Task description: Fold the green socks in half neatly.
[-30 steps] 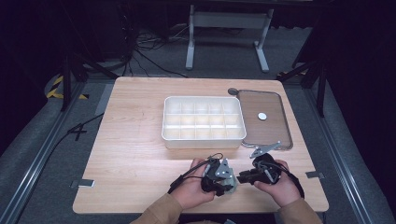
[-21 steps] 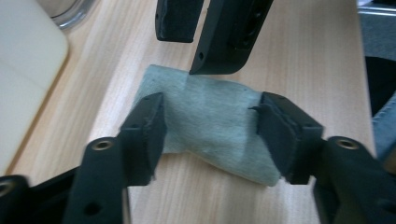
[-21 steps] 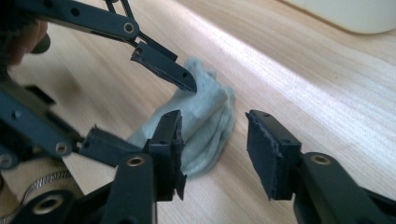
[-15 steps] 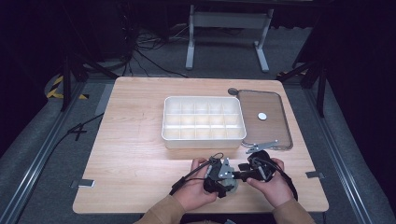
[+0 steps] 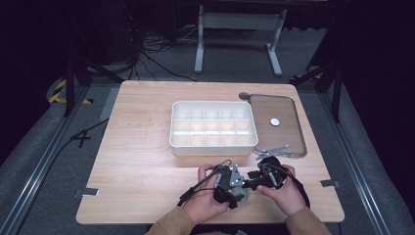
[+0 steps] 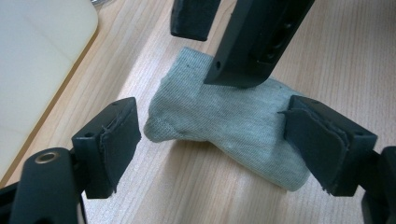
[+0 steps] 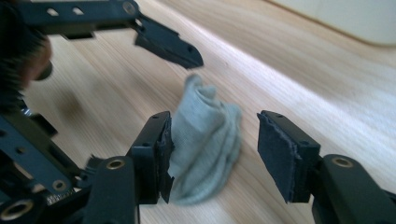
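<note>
Down at the near edge of the table [image 5: 137, 161], both grippers stand around a small grey sock [image 6: 229, 121] that lies crumpled on the wood. Seen in the left gripper view, the left gripper [image 6: 212, 140] has its jaws spread wide, one pad off each end of the sock; the left pad is clear of the toe end, and the right pad sits just at the other end without pressing it. These jaws have just been opening, with the sock lying between them, let go. Seen in the right gripper view, the right gripper [image 7: 212, 154] is likewise spread: its left pad is against the bunched cloth [image 7: 205, 144], the right pad well off it, so nothing is pinched. Its jaws too have just been opening, the sock between them. Each gripper view shows the other gripper's black jaws reaching in from above the sock, so the two tools cross over it. From the high view the left gripper [image 5: 230, 188] and the right gripper [image 5: 259, 178] sit close together, each in a hand, the left hand [image 5: 208, 200] and right hand [image 5: 284, 191] coming up from the bottom edge in tan sleeves. Beyond them, at mid table, stands a white divided box [image 5: 213, 147]. Just to its right lies a brown tray [image 5: 288, 132] with a small white disc [image 5: 274, 122] on it, and a metal clip [image 5: 271, 152] rests at the tray's near edge.
</note>
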`<state>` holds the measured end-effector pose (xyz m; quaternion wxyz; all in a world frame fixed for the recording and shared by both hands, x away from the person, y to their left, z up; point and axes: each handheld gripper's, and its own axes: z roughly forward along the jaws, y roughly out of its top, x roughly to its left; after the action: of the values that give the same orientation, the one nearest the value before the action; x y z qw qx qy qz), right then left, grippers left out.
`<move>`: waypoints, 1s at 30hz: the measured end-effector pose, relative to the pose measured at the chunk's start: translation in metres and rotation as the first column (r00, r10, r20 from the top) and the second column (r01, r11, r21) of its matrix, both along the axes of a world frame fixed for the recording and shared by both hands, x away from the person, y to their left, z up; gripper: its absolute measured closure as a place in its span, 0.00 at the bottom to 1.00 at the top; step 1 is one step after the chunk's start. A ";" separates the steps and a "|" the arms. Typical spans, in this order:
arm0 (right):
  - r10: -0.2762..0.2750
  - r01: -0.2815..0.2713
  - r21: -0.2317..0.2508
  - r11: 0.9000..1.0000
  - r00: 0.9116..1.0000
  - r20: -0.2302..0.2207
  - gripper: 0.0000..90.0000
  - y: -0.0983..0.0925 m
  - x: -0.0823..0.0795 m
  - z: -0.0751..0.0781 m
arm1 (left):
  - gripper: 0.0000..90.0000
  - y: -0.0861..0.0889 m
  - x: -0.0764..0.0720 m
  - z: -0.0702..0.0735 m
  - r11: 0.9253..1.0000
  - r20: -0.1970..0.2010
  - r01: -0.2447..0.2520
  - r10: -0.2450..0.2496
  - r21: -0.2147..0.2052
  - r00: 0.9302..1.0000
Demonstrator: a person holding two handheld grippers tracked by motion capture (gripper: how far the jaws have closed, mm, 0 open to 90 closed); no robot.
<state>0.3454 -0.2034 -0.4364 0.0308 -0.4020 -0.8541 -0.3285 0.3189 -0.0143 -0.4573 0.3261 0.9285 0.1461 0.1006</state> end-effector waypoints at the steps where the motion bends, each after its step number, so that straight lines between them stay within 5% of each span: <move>1: -0.001 0.001 0.006 1.000 1.000 0.004 0.50 0.001 0.000 0.000 | 0.21 0.000 0.000 0.000 1.000 -0.002 0.000 0.000 -0.003 1.000; 8: 0.036 -0.034 -0.080 0.996 0.999 0.025 0.48 0.010 0.004 -0.013 | 0.21 0.003 0.002 0.000 1.000 -0.016 -0.006 0.006 -0.001 1.000; 14: 0.032 -0.033 -0.028 0.999 0.999 -0.041 0.51 0.006 0.008 -0.021 | 0.21 0.004 0.001 0.001 1.000 -0.014 -0.008 0.009 0.011 1.000; 24: 0.067 -0.057 0.073 0.996 0.986 -0.154 0.74 0.002 0.016 -0.027 | 0.21 0.006 0.001 0.000 1.000 -0.018 -0.024 0.024 -0.001 1.000; 30: 0.081 -0.077 0.039 0.996 0.991 -0.109 0.81 0.007 0.011 -0.020 | 0.22 0.012 0.001 0.003 0.998 -0.045 -0.062 0.061 -0.004 0.997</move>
<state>0.3563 -0.1963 -0.4559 0.0980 -0.3848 -0.8606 -0.3190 0.3198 -0.0024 -0.4542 0.3219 0.9248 0.1821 0.0895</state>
